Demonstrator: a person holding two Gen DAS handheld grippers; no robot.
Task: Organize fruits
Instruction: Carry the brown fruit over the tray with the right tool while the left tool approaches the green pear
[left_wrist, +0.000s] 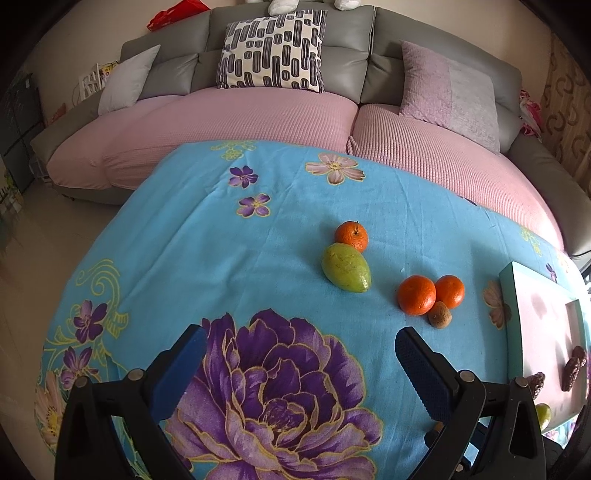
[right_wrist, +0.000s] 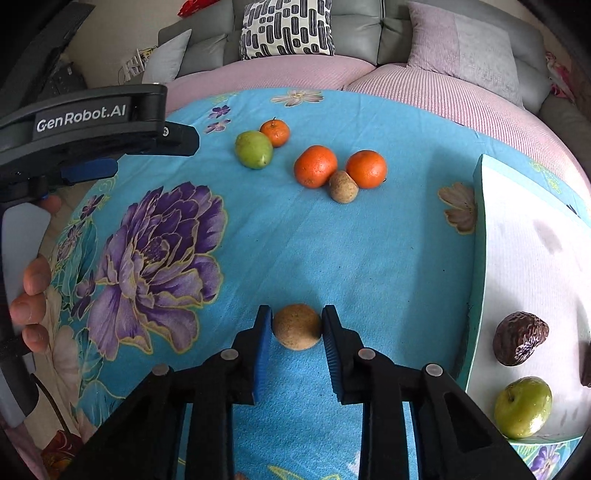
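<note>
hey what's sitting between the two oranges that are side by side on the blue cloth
A small brown fruit sits just in front of the gap, touching both oranges. The right wrist view shows it best.

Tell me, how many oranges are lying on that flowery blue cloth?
3. One orange lies farthest back, touching the green fruit. The other two lie nearer the tray, with a small brown fruit between them. None seems hidden.

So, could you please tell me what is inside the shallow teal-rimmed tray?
In the shallow teal-rimmed tray, on its white floor: a wrinkled dark-brown fruit and a shiny green round fruit. Another dark piece shows at the frame edge; the rest lies out of view.
</note>
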